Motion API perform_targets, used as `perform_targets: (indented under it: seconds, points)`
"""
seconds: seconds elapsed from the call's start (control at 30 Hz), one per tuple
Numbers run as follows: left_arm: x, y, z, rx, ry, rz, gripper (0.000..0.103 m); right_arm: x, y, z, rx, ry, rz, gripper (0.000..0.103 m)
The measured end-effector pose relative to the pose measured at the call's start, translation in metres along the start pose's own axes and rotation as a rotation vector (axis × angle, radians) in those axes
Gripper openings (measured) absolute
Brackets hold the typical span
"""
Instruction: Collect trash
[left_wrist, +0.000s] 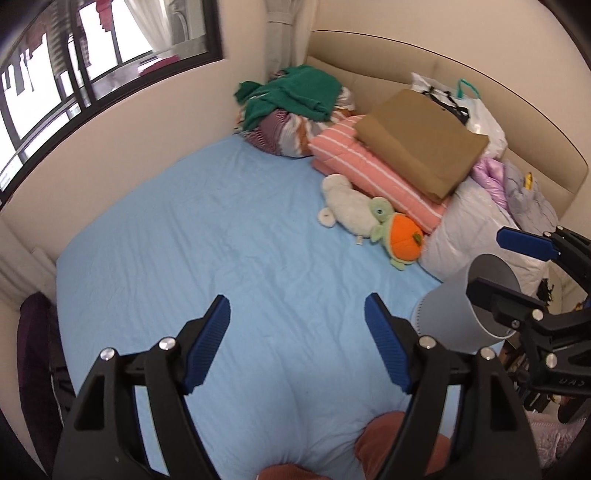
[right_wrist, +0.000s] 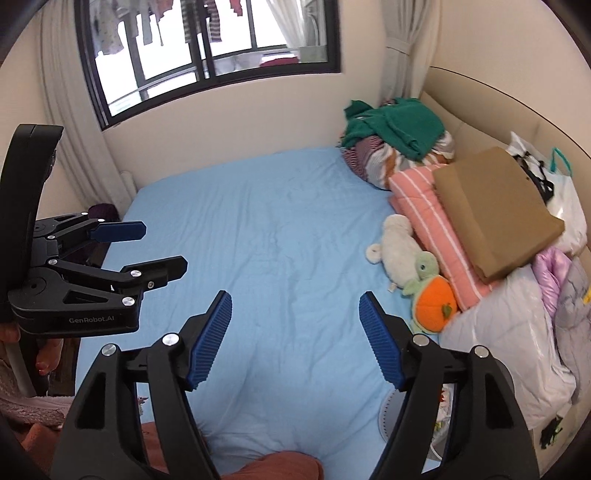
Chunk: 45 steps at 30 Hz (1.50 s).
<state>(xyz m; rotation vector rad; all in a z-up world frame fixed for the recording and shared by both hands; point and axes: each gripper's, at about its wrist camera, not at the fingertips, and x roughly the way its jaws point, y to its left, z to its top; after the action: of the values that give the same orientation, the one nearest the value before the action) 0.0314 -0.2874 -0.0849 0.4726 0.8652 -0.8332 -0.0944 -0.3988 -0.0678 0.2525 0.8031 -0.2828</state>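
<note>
My left gripper (left_wrist: 297, 325) is open and empty above the blue bedsheet (left_wrist: 221, 258). My right gripper (right_wrist: 295, 321) is open and empty above the same sheet (right_wrist: 277, 240). The right gripper also shows in the left wrist view (left_wrist: 491, 262), beside a grey cylindrical bin (left_wrist: 465, 302) at the bed's right edge. The bin's white rim (right_wrist: 389, 413) shows low in the right wrist view, behind my right finger. The left gripper shows in the right wrist view (right_wrist: 162, 249), open. No loose trash shows on the sheet.
Pink striped bedding (left_wrist: 369, 173), a brown folded blanket (left_wrist: 424, 136), a green cloth (left_wrist: 295, 92), plush toys (left_wrist: 369, 218), a white duvet (left_wrist: 476, 229) and bags (left_wrist: 476, 107) crowd the bed's head end. A window (right_wrist: 207, 55) is on the far wall.
</note>
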Motion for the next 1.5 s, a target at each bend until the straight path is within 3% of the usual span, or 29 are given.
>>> perform_targets:
  seconds: [0.17, 0.37, 0.67, 0.97, 1.5]
  points:
    - [-0.034, 0.057, -0.025, -0.142, 0.021, 0.106, 0.077, 0.011, 0.058, 0.02, -0.089, 0.04, 0.092, 0.072]
    - [-0.072, 0.1, -0.054, -0.259, 0.047, 0.208, 0.078, 0.01, 0.111, 0.036, -0.145, 0.096, 0.186, 0.073]
    - [-0.108, 0.128, -0.08, -0.372, 0.073, 0.283, 0.08, -0.003, 0.149, 0.041, -0.207, 0.158, 0.179, 0.077]
    - [-0.128, 0.132, -0.089, -0.395, 0.074, 0.323, 0.081, -0.014, 0.163, 0.045, -0.241, 0.169, 0.175, 0.079]
    - [-0.126, 0.12, -0.083, -0.372, 0.079, 0.328, 0.081, -0.018, 0.16, 0.046, -0.236, 0.171, 0.166, 0.08]
